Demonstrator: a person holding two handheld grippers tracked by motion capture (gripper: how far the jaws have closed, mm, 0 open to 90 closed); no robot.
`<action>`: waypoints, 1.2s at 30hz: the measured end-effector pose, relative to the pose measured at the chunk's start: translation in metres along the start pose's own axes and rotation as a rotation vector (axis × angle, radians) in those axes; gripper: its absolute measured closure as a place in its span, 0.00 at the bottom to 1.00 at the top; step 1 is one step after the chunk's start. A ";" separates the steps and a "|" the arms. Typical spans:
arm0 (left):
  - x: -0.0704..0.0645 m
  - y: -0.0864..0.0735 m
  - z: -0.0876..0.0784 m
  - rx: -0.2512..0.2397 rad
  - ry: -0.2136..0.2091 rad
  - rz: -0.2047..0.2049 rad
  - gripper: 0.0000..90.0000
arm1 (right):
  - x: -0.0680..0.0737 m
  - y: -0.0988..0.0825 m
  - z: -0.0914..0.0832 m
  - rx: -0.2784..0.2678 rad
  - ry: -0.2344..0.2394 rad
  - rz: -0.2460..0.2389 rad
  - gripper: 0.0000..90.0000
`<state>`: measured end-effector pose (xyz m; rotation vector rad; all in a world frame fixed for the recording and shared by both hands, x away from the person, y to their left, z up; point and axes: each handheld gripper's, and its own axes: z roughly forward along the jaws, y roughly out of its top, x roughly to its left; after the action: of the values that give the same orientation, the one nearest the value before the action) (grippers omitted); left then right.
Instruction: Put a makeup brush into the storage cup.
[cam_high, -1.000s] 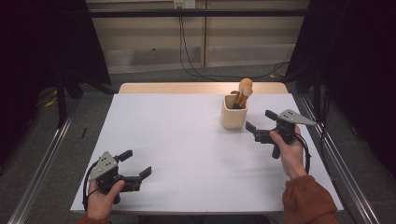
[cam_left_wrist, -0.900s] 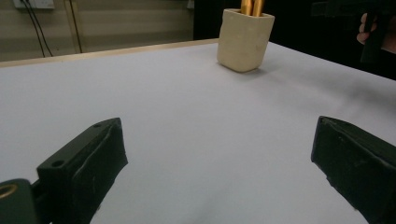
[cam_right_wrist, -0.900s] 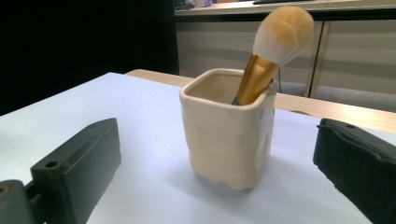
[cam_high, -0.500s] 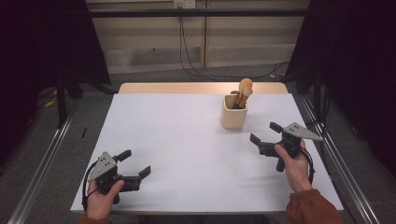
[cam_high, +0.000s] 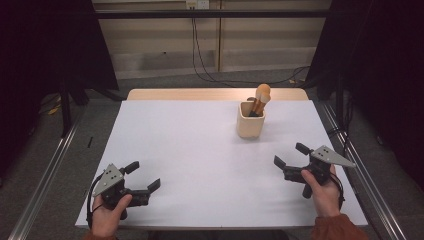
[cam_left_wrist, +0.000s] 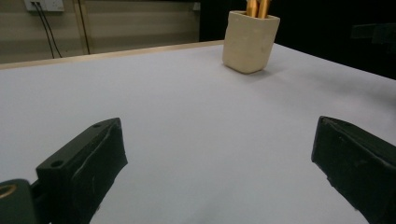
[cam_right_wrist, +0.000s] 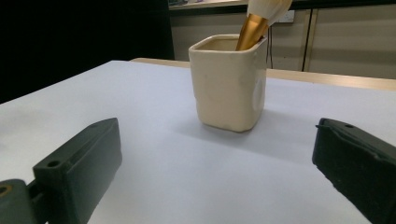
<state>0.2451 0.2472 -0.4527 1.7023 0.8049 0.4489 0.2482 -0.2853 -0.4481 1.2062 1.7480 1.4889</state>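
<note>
Your left gripper (cam_high: 140, 176) sits low at the lower left of the high view, jaws wide and holding nothing, just as it did a second ago. Your right gripper (cam_high: 292, 156) has slid back from the cream cup (cam_high: 250, 120) toward the lower right, jaws wide and empty, so I think the brushes (cam_high: 260, 99) are in and the job is about done. The cup stands upright at the upper middle of the white tabletop (cam_high: 200, 150), with nothing in the way.

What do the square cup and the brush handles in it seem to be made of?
Cup: probably glazed ceramic, with cream, thick walls, rounded corners and a soft sheen. Brush handles: gold with a metallic shine, so perhaps metal or metallic-coated plastic; I cannot tell which.
</note>
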 end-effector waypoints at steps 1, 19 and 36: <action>0.000 0.000 0.000 0.001 0.002 0.002 0.03 | 0.000 -0.001 -0.003 -0.002 -0.004 -0.001 0.01; -0.001 -0.001 -0.009 -0.021 0.010 0.004 0.03 | 0.012 -0.019 -0.039 -0.001 -0.044 -0.020 0.00; -0.002 -0.005 -0.010 0.005 0.023 0.003 0.03 | 0.014 -0.028 -0.045 0.012 -0.043 -0.026 0.00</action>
<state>0.2356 0.2530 -0.4541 1.7064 0.8203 0.4695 0.1955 -0.2942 -0.4622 1.2088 1.7399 1.4288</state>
